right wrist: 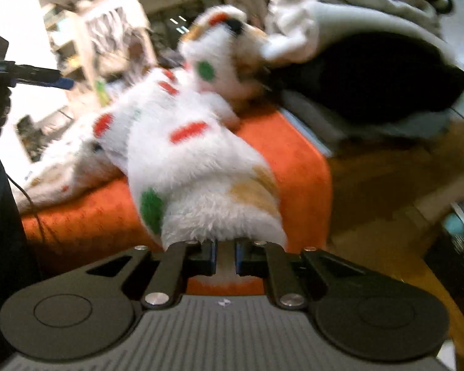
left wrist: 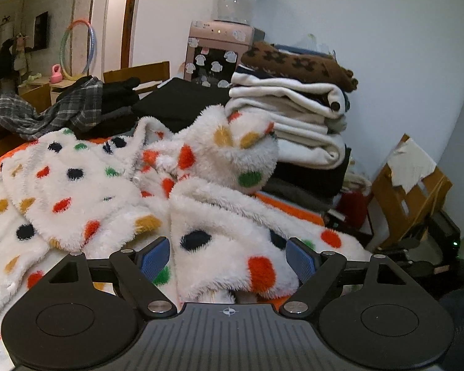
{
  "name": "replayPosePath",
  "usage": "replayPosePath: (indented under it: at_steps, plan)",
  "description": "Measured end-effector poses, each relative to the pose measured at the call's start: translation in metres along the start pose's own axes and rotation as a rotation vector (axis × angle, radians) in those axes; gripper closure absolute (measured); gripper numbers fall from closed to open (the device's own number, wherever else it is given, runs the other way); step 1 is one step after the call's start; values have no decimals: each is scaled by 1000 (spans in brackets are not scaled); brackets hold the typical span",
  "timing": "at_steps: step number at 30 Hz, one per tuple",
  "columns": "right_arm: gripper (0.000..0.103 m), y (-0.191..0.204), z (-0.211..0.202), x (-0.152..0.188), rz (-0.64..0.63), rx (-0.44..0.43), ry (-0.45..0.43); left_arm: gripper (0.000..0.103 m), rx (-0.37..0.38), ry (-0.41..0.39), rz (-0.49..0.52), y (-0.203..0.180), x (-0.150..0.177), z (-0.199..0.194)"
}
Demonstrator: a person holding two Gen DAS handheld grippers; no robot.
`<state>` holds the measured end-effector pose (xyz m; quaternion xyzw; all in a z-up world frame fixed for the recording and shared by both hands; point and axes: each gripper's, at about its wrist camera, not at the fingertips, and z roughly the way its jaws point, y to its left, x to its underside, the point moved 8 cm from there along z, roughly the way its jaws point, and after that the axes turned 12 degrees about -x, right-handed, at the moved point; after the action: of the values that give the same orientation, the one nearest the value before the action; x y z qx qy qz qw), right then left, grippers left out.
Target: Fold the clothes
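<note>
A white fluffy garment [left wrist: 86,185] with red, green, navy and mustard dots lies rumpled on an orange-covered surface [left wrist: 281,204]. My left gripper [left wrist: 229,259] is open, its blue pads [left wrist: 156,259] on either side of a thick fold of the garment that fills the gap. In the blurred right wrist view, the right gripper [right wrist: 225,256] is shut on an edge of the same garment [right wrist: 188,160], which trails away over the orange cover [right wrist: 294,154]. One of the left gripper's fingers [right wrist: 40,75] shows at the left edge.
A stack of folded white, dark and brown clothes [left wrist: 297,108] stands just behind the garment at the right. Plaid and black clothes [left wrist: 77,102] lie at the back left. A water dispenser [left wrist: 222,52] is behind. A wooden chair [left wrist: 411,194] stands beyond the right edge.
</note>
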<state>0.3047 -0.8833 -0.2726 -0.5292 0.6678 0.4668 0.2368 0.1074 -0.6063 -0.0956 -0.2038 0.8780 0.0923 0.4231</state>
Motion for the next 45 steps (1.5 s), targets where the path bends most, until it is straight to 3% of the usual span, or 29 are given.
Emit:
replayPosePath:
  at_steps: [4,6,11,17,19,25,32,37,45]
  plan:
    - [88,5,16,-25,-136,4,-62,19,-26,4,3,-1,0,-2]
    - [69,5,24,-37,-206,25,-64,19,-40,5,-7,-1,1,-4]
    - [38,3,39,-37,-351,-3,66,19,-68,-1,-38,0,3,-7]
    - [28,8,34,-33,-450,-35,167,19,-94,-7,-81,3,8,-13]
    - [28,12,26,-41,-413,-54,130,19,-100,-13,-88,4,9,-17]
    - [28,31,-18,-94,-178,-69,-140,19,-110,-36,-115,21,14,-31]
    - [28,78,-64,-140,-93,10,-376,19,-83,-104,-149,47,28,-62]
    - [28,112,-94,-165,0,80,-551,19,-41,-161,-161,71,45,-106]
    - [28,179,-61,-239,-62,184,-600,19,-17,-219,-155,126,91,-184]
